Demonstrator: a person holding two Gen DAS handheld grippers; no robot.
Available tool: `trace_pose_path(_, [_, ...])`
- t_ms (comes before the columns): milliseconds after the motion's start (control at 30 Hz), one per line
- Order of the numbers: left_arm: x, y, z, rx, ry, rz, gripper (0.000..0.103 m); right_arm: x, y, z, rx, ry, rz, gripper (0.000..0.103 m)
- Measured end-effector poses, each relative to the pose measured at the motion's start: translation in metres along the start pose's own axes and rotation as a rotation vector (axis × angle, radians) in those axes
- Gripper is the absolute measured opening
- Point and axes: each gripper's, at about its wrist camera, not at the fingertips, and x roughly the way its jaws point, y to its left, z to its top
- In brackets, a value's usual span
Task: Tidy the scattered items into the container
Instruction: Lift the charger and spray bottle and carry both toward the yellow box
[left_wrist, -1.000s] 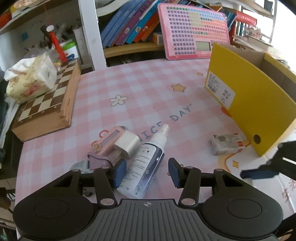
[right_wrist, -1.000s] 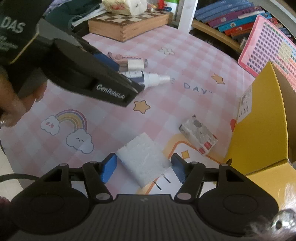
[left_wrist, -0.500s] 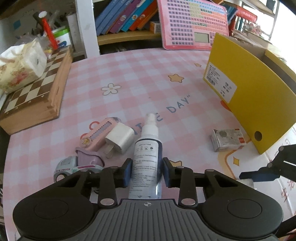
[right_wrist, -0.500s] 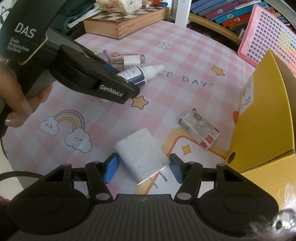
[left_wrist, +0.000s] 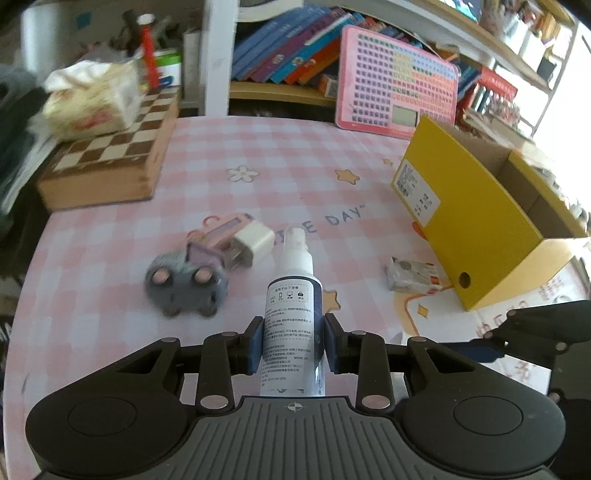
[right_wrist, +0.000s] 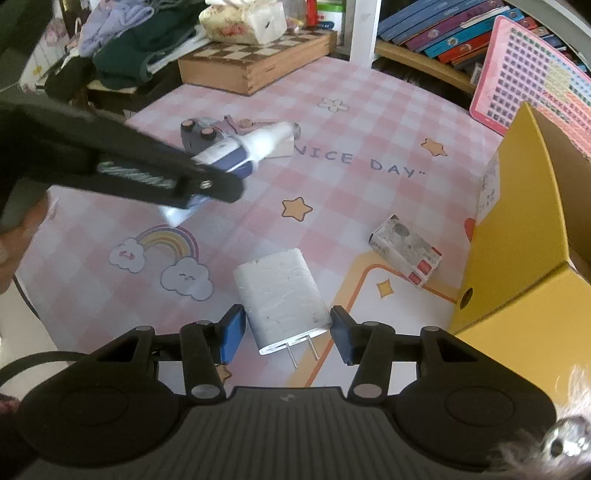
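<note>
My left gripper (left_wrist: 291, 341) is shut on a white and navy spray bottle (left_wrist: 293, 302) and holds it above the pink checked table; the bottle also shows in the right wrist view (right_wrist: 236, 151). My right gripper (right_wrist: 286, 334) is open around a large white plug adapter (right_wrist: 282, 297) lying on the table, pads beside it, not touching. The yellow cardboard box (left_wrist: 476, 221) stands open at the right. A small white charger (left_wrist: 253, 243), a pink toy (left_wrist: 221, 230), a grey toy car (left_wrist: 186, 286) on its side and a small grey packet (left_wrist: 412, 273) lie on the table.
A wooden chessboard box (left_wrist: 110, 162) with a tissue pack (left_wrist: 92, 99) on it stands at the back left. A pink keyboard toy (left_wrist: 397, 96) leans against a bookshelf behind the table. The right gripper's arm (left_wrist: 535, 332) shows low right in the left wrist view.
My left gripper closed on the spray bottle and lifted it off the table. The toy car tipped onto its side. My right gripper edged further around the white adapter.
</note>
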Motion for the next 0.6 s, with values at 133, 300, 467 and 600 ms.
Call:
trace_pose_path(133, [-0.025,0.003,-0.013,-0.04,-0.025,0.0,0.031,-0.014,0.006,-0.006,0.025,-0.04,-0.01,0.048])
trace_pose_path(300, [-0.054,0.005,-0.031,-0.093,-0.051,-0.013,0.031,-0.033,0.019,-0.015,0.045,-0.093,-0.014,0.048])
trace_pose_path(467, [-0.077,0.004,-0.052,-0.134,-0.053,-0.039,0.031,-0.05,0.035,-0.03,0.049,-0.12,-0.014,0.048])
trace_pose_path(600, [-0.09,0.003,-0.07,-0.157,-0.045,-0.053,0.031,-0.06,0.046,-0.042,0.063,-0.129,-0.015,0.048])
